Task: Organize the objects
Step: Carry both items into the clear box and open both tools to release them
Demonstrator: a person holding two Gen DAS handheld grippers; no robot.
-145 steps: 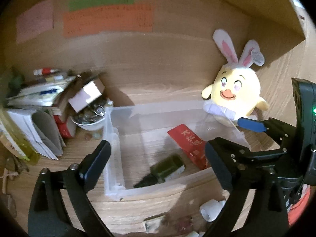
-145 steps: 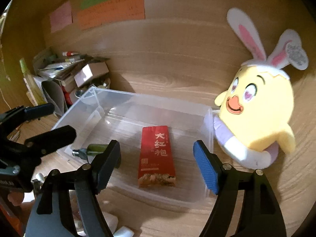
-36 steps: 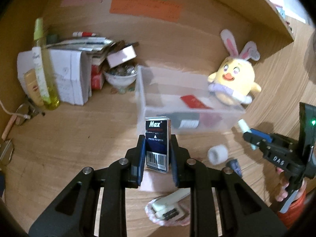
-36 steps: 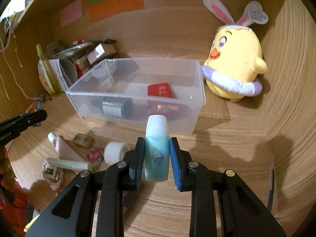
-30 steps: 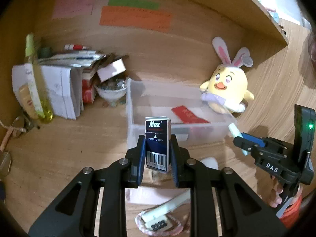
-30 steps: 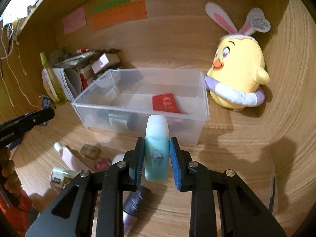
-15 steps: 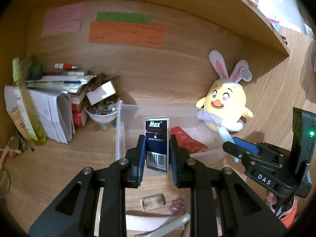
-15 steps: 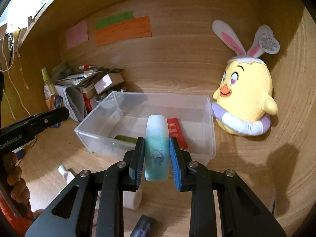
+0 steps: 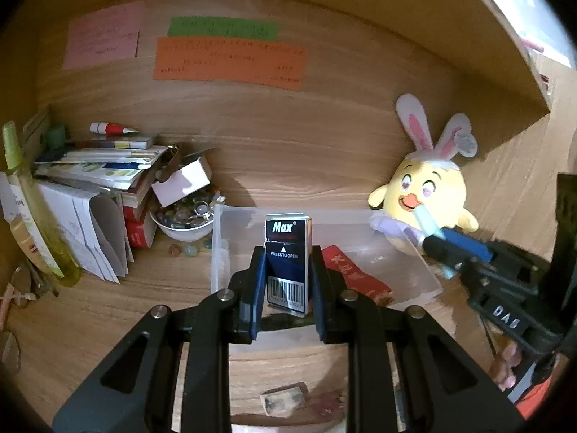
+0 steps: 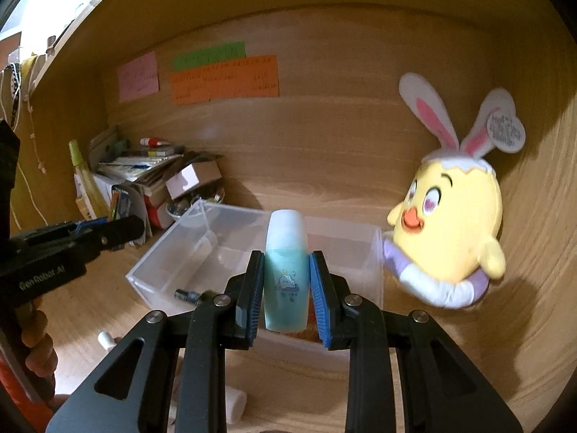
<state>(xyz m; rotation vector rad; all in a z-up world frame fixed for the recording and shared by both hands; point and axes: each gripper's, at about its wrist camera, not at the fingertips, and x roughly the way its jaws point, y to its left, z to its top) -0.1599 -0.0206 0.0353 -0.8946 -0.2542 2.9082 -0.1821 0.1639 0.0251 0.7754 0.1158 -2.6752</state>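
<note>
A wooden tabletop (image 9: 90, 317) meets a wooden wall (image 9: 306, 137); the left gripper (image 9: 286, 281) fingers clamp a staple box (image 9: 286, 263), the right gripper (image 10: 286, 288) fingers a small bottle (image 10: 286, 270).

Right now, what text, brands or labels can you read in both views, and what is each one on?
"Max" and "PRESS TO OPEN": staple box in the left tongs.
"DAS": right tongs' body.
"GenRobot.AI": left tongs' body.
Red packet in the clear bin: characters too blurred.
Wall notes, plush's ear tag, teal bottle: illegible.

light: dim, warm | shadows: soft on wood | edges: fisheye-bent, dark corners | blur: slight, right view
</note>
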